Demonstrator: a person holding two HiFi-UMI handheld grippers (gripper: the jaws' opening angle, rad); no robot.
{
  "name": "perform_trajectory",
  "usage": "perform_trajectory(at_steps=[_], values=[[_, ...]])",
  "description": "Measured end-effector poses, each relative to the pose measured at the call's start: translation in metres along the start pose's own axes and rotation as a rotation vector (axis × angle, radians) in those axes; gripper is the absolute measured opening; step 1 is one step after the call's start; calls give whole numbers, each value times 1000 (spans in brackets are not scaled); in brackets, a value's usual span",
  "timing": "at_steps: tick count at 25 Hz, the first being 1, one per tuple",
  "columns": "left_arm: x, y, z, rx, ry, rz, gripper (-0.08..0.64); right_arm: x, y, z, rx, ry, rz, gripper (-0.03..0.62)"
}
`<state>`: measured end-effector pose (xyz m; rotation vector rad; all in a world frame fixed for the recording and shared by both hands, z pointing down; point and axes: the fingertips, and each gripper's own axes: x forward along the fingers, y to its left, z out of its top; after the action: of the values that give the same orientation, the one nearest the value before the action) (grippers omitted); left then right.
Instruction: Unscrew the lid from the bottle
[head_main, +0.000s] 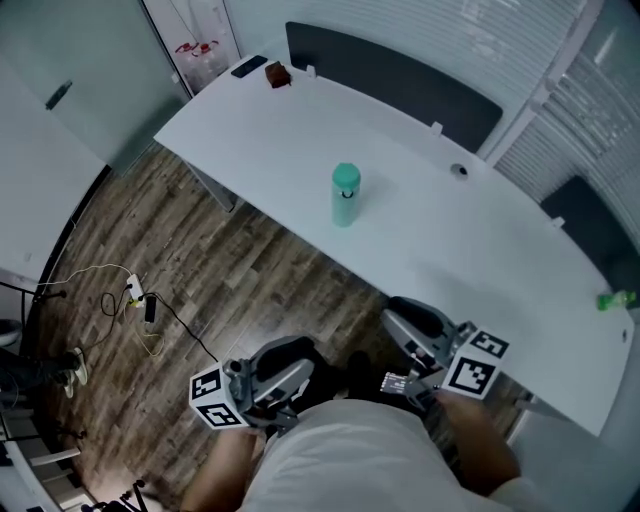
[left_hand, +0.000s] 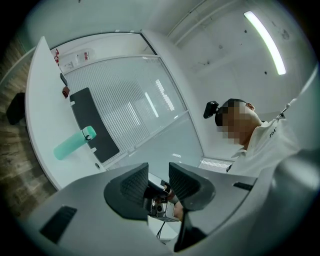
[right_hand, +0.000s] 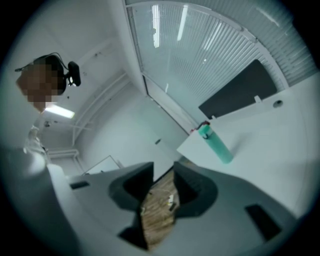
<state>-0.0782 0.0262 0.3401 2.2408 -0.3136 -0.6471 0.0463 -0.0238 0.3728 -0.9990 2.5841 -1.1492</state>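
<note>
Head view: bottle upright on desk; brown object far corner, green item right edge. Left gripper, right gripper: jaws apart.

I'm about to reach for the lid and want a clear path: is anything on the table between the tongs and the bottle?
Nothing visible. The bottle stands alone on the white table. Only bare tabletop and floor lie between it and the left tongs and right tongs, both open and empty.

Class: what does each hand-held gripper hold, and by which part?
Nothing: left hand-held gripper and right hand-held gripper are empty; the bottle stands untouched on the table.
</note>
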Motion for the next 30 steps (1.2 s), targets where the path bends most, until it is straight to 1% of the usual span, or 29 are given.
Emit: perform_trajectory(at_steps=[5,8,14,24,26,30], values=[[-10,6,9,-17,21,-23,125,8,2,-7,3,-14,-37,120],[-10,10,12,-15,39,-28,125,9,3,-8,8,-25,-45,120],[-3,16,15,-8,26,-10,126,8,-4,-7,24,-7,-29,120],[19,25,7,-11,12,8,126,4,-22,6,25,24,-9,120],[24,30,11,6,17,14,126,7,-26,11,16,27,-8,120],[35,50,21,74,49,42,125,22,-32,30,-27,19,0,120]])
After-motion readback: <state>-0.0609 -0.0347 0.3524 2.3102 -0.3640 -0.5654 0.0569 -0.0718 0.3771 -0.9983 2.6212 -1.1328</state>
